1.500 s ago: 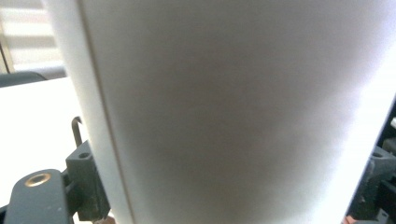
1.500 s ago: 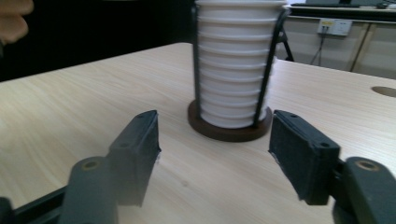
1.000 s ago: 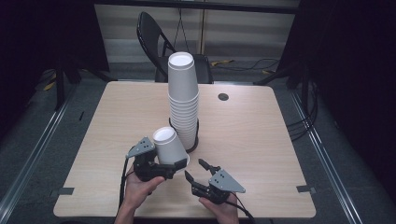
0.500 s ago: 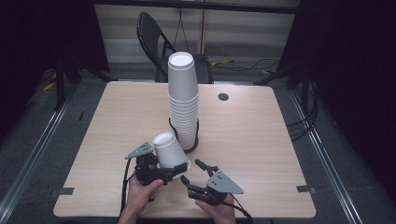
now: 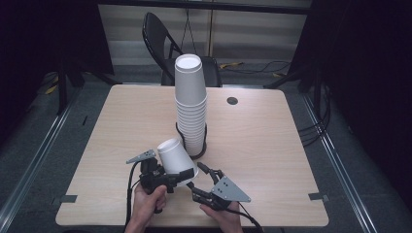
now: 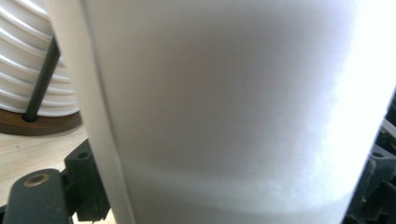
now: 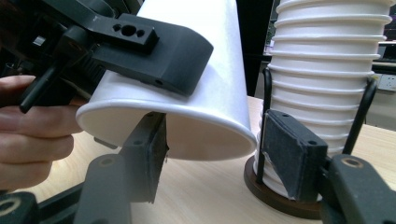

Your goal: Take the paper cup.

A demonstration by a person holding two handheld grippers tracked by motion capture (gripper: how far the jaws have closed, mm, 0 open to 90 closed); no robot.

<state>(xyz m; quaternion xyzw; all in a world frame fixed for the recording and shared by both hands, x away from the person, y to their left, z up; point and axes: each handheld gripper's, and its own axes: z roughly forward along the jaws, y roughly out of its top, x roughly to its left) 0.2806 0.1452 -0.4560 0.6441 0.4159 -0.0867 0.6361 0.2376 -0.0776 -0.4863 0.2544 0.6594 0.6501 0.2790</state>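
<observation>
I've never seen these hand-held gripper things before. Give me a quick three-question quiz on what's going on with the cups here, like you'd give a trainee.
1. True or false: the left hand-held gripper holds a single white cup clear of the table.
2. Multiple choice: where is the stack of cups? A) lying on its side B) upright in a dark wire holder C) on the chair
3. Short answer: are the right hand-held gripper jaws clamped on the single cup?

Key: 1. True; it is tilted, mouth downward. 2. B. 3. No; they stand apart, one pad under the cup's rim, the other beside the stack.
</observation>
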